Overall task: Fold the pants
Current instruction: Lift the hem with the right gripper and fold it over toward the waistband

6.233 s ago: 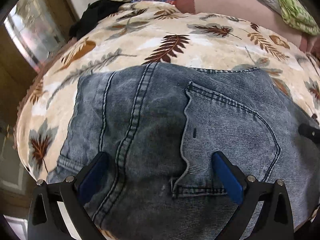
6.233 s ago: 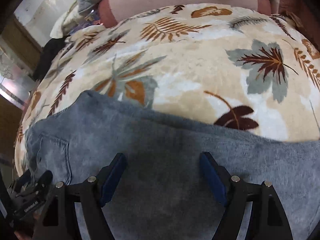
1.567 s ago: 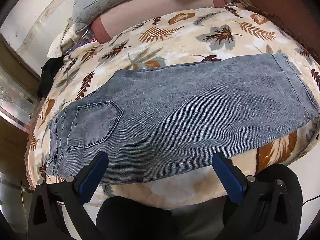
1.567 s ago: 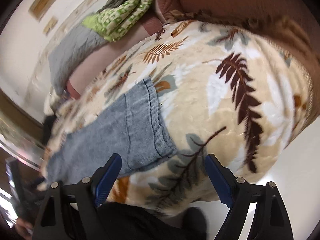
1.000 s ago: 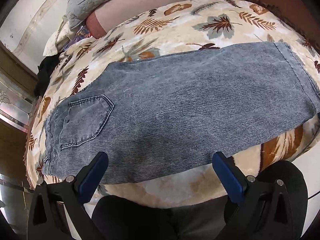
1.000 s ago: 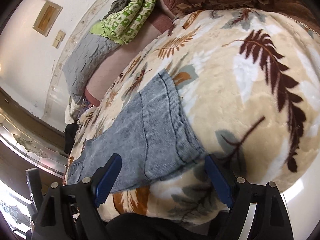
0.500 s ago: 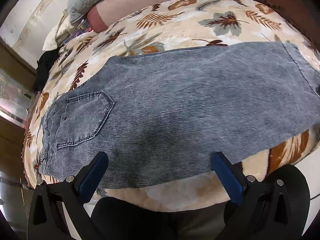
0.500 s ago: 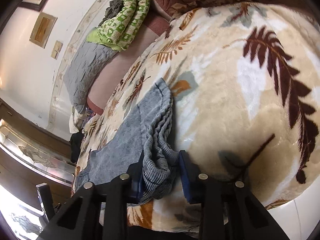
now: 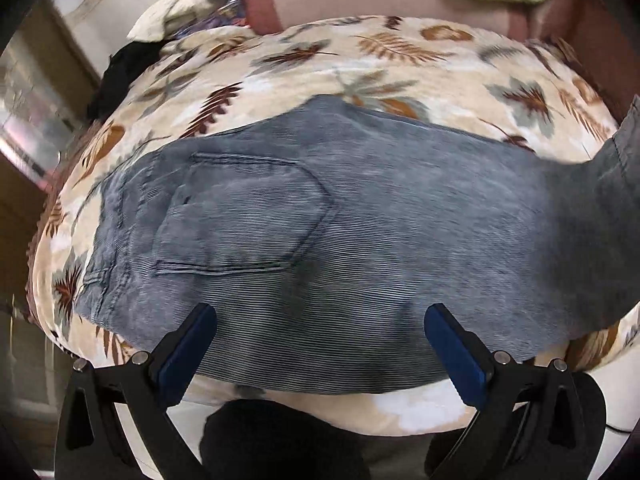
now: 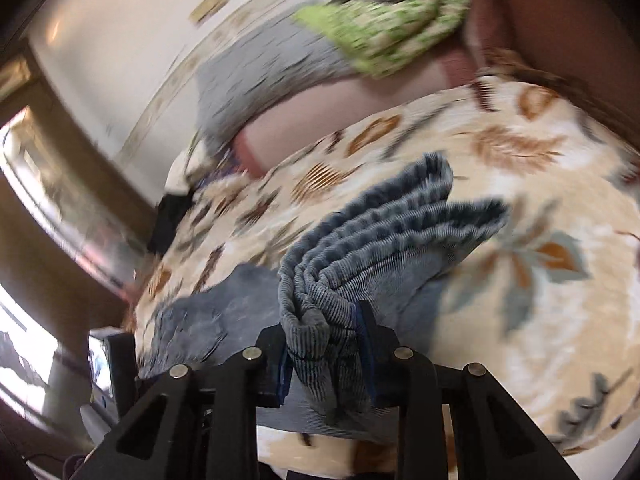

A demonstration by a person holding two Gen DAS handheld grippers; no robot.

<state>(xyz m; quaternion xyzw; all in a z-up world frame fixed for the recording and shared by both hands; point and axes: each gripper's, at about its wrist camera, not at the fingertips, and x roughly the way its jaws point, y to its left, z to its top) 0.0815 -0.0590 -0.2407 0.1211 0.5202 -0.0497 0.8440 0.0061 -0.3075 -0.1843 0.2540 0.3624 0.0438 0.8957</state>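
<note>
**Pants leg gathered in the right gripper, left gripper open above the seat**

Left wrist view: the pants are faded grey-blue corduroy with fine ribs, lying flat across a plush cream blanket printed with brown and grey leaves. A stitched, pointed back pocket faces up near the waist end at the left. At the right edge the leg end curves upward off the blanket. The left gripper hovers over the near edge of the pants, its blue-padded fingers spread wide with nothing between them.

Right wrist view: blurred. The right gripper is clamped narrowly on the hem end of the pants, which bunches in ribbed pleats and fans out above the blanket. A green patterned cloth lies on the far cushions.
</note>
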